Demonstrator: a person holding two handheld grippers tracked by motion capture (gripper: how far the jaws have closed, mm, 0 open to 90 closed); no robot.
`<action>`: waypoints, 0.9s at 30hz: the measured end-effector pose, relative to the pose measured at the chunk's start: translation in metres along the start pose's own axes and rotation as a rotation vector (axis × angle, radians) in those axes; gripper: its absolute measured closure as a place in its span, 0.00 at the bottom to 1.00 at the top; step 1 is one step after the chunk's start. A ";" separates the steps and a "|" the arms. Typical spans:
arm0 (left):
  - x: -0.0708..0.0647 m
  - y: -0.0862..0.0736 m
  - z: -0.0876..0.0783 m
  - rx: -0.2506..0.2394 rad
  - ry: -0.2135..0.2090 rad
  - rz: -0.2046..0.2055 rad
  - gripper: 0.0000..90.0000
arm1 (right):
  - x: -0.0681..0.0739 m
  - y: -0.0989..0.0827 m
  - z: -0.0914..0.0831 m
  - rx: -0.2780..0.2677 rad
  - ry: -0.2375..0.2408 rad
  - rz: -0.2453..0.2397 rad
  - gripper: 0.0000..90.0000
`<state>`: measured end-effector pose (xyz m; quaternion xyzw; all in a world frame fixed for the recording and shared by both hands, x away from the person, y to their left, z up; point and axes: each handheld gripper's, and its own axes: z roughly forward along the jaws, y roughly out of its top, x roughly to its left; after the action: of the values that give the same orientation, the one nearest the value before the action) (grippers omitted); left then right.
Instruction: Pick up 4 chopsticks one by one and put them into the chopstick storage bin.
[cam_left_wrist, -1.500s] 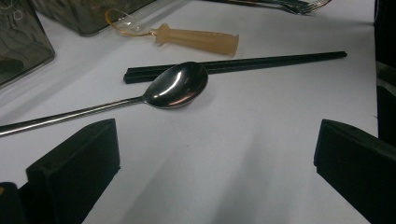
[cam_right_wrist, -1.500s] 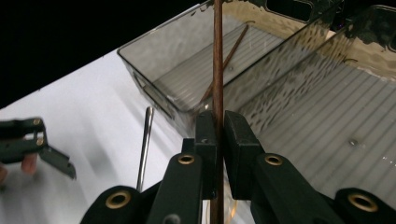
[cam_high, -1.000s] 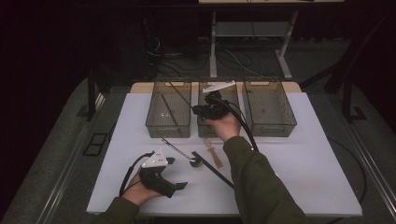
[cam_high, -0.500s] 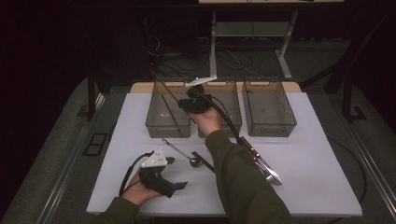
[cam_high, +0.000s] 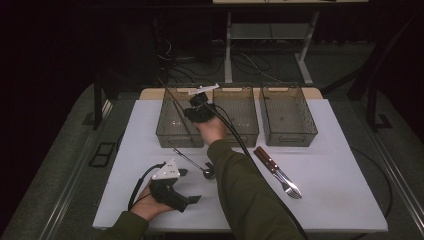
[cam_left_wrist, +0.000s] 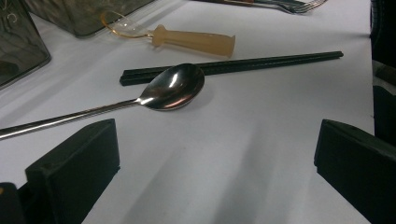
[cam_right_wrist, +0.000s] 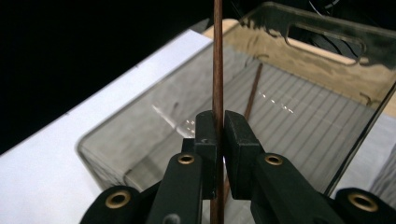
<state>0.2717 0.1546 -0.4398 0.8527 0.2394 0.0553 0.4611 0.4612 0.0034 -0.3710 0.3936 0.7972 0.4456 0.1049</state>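
Leftward-shifted right gripper (cam_right_wrist: 218, 135), jaws clamping brown chopstick (cam_right_wrist: 217, 56) over bin (cam_right_wrist: 140, 130).

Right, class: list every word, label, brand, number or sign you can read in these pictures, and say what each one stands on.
None: no readable text, number or sign stands on the three clear bins, the metal spoon, the black chopsticks, the amber-handled utensil, the fork and knife, the brown chopstick or either gripper.
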 end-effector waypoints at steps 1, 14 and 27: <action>0.000 0.000 0.000 0.000 0.000 -0.004 0.00 | 0.000 -0.001 0.002 0.006 -0.002 0.004 0.93; -0.001 0.000 0.001 -0.006 0.000 -0.011 0.00 | -0.001 -0.007 0.009 0.039 -0.032 -0.001 0.69; 0.000 0.000 0.001 -0.004 0.007 -0.003 0.00 | -0.005 -0.005 -0.028 0.061 0.059 -0.027 0.44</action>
<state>0.2718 0.1539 -0.4404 0.8512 0.2420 0.0581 0.4621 0.4471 -0.0189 -0.3593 0.3728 0.8182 0.4312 0.0754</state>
